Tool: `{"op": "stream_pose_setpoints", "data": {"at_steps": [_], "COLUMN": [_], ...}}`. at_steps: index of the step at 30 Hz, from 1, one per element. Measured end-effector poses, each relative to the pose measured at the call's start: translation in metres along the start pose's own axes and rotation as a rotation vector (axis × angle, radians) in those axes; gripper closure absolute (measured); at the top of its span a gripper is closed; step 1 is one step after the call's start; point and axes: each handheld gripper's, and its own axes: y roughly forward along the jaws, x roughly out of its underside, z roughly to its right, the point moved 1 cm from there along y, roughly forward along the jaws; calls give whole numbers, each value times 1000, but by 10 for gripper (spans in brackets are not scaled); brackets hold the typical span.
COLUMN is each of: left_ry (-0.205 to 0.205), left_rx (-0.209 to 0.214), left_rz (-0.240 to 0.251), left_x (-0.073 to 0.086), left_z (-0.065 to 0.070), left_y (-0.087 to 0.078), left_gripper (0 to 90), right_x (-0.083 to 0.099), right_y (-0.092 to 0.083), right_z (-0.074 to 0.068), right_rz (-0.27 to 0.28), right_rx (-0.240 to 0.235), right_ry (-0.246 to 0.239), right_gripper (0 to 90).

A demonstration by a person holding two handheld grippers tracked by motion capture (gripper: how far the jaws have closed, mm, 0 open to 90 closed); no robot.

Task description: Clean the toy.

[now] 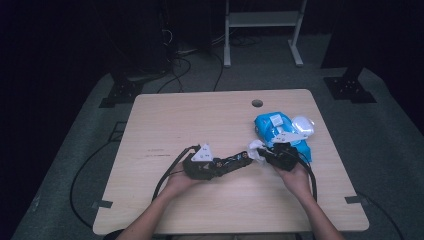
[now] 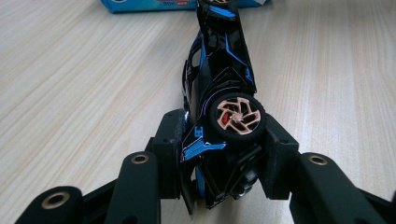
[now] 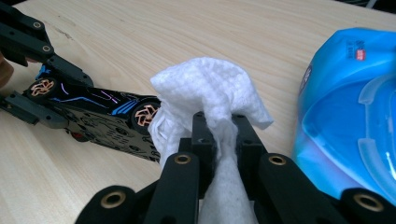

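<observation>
A black toy car [image 2: 219,93] with blue lines and copper wheels lies on its side on the table, my left gripper [image 2: 224,149] shut on its rear end. The high view shows the car [image 1: 234,162] stretching from the left gripper [image 1: 212,167] toward the right one. My right gripper [image 3: 218,135] is shut on a crumpled white wipe [image 3: 205,88], and the wipe [image 1: 256,149] touches the car's front end [image 3: 140,114] by its front wheel. A blue pack of wipes [image 1: 280,132] lies just behind the right gripper [image 1: 262,152].
The wooden table [image 1: 190,120] has a round cable hole [image 1: 257,103] near its far edge. The wipes pack [image 3: 345,116] has its clear lid [image 1: 303,125] flipped open. Cables trail off the table's front left.
</observation>
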Motion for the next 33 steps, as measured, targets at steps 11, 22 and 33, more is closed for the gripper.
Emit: {"op": "stream_pose_setpoints", "data": {"at_steps": [11, 22, 33], "left_ry": [1, 6, 6], "left_rx": [-7, -10, -6], "left_rz": [-1, 2, 1], "left_x": [0, -1, -1], "left_z": [0, 0, 0], "left_y": [0, 2, 1], "left_gripper": [576, 575, 575], "right_x": [-11, -19, -23], "right_y": [-7, 16, 36], "right_z": [-9, -29, -49], "right_rz": [12, -35, -8], "right_rx": [-36, -81, -81], "right_ry": [-32, -93, -161], "right_gripper": [812, 605, 767]}}
